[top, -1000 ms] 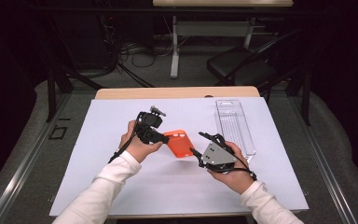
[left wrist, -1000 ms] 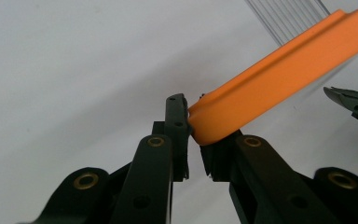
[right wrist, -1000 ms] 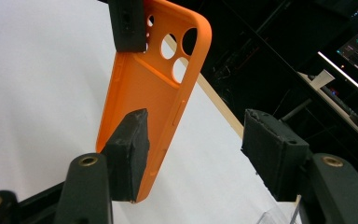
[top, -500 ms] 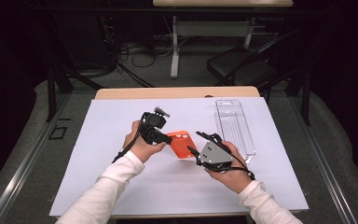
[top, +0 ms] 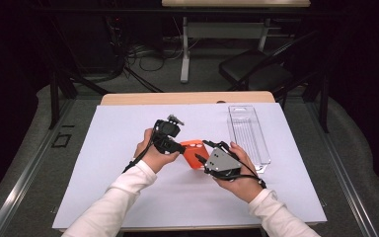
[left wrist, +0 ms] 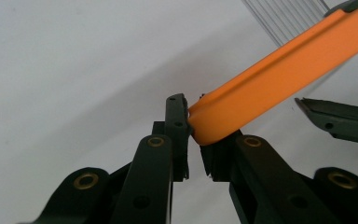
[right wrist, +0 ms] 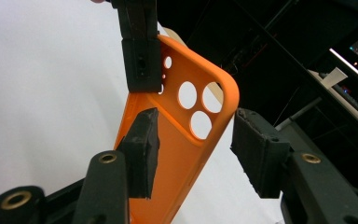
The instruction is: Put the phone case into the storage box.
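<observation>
My left gripper [left wrist: 193, 140] has its jaws almost shut, and they pinch one corner of the orange phone case [left wrist: 279, 70]. That grip looks firm. My right gripper [right wrist: 193, 149] has its jaws about half open, and they have just been closing. The phone case [right wrist: 177, 140] sits between them. One pad [right wrist: 142, 149] is right at the case. The other pad is clear of it, so I do not hold the case on this side yet.

From above, the case [top: 196, 154] hangs in the air over the white sheet [top: 128, 148] in the middle of the bench [top: 187, 98]. My left gripper [top: 168, 136] is at about 10 o'clock from the case and my right gripper [top: 217, 160] is at about 4 o'clock.

I think the job now is to grab the case with my right jaws too. To do it well, I should keep my left hand quiet. I should close the right jaws slowly on the long edges, below the round camera holes [right wrist: 198, 105], so the soft case does not bend or slip.

The clear plastic tray [top: 249, 138] lies at 2 o'clock, well apart.

My own jaws hide the pinched corner. I cannot tell if the case has a front side or anything in it. The room past the bench is too dark to make out.
</observation>
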`<state>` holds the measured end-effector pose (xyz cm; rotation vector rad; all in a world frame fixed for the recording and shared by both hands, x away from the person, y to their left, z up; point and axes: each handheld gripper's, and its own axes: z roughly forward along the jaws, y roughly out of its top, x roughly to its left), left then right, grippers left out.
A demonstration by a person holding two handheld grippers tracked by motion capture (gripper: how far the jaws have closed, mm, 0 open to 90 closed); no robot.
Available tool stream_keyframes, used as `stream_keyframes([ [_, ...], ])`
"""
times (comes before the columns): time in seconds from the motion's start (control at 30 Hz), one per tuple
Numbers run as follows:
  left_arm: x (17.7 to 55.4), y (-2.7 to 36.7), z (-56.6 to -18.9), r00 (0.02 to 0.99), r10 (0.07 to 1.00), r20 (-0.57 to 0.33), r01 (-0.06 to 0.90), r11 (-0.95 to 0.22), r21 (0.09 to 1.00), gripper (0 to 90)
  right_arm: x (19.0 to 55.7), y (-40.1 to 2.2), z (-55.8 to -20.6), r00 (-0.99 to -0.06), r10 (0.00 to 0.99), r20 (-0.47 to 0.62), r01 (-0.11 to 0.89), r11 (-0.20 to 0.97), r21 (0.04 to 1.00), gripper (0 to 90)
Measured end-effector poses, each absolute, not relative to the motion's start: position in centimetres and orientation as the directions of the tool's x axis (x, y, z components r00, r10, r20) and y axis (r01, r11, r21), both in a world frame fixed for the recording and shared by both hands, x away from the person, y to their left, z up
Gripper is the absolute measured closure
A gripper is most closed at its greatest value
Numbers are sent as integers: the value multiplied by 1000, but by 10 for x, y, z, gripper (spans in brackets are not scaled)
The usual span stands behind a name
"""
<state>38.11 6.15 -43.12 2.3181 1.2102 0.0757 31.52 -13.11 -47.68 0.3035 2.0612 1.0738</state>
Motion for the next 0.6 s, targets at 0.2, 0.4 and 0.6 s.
stream_keyframes([
  [0.2,379,57,-432,603,779,-175,747,-474,467,820,318,-130,-474,-653,537,-534,-121,622,774,546],
  [0.4,379,55,-432,608,776,-167,744,-484,460,820,319,-129,-470,-626,540,-562,-130,639,758,602],
  [0.6,378,53,-433,613,775,-154,740,-495,455,820,318,-126,-469,-608,522,-599,-152,664,732,657],
])
